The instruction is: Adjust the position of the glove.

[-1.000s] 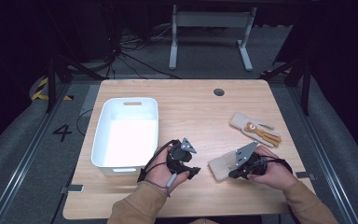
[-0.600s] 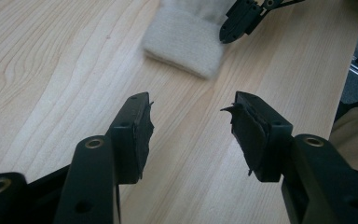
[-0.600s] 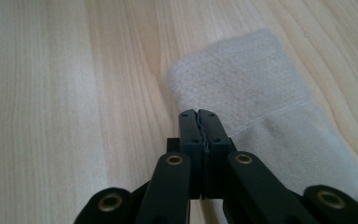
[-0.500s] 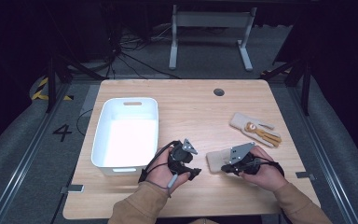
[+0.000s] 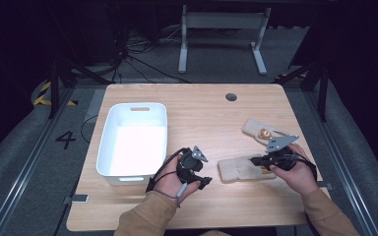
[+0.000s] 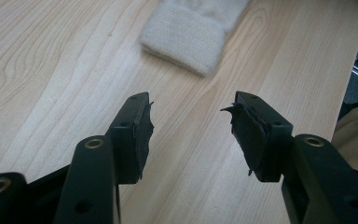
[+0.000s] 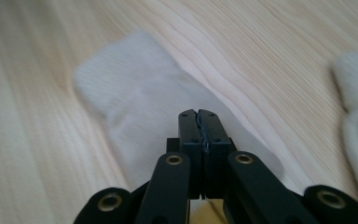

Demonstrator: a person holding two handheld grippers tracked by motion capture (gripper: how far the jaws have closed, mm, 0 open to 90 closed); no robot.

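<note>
A cream sock lies flat on the wooden table between my two grippers. My right gripper hovers low over its right end, jaws pressed together with nothing visible between them; in the right gripper view the gripper points along the sock. My left gripper rests just left of the sock, open and empty. In the left gripper view the gripper faces the sock's ribbed cuff. A second cream sock with an orange patch lies farther back on the right.
A white plastic bin stands empty on the table's left half, close to my left hand. The table's right edge and a metal rail run beside my right hand. A round cable hole sits near the far edge.
My right gripper has shifted to the right along the sock, toward its right end. The left gripper has stayed where it was, still open.
</note>
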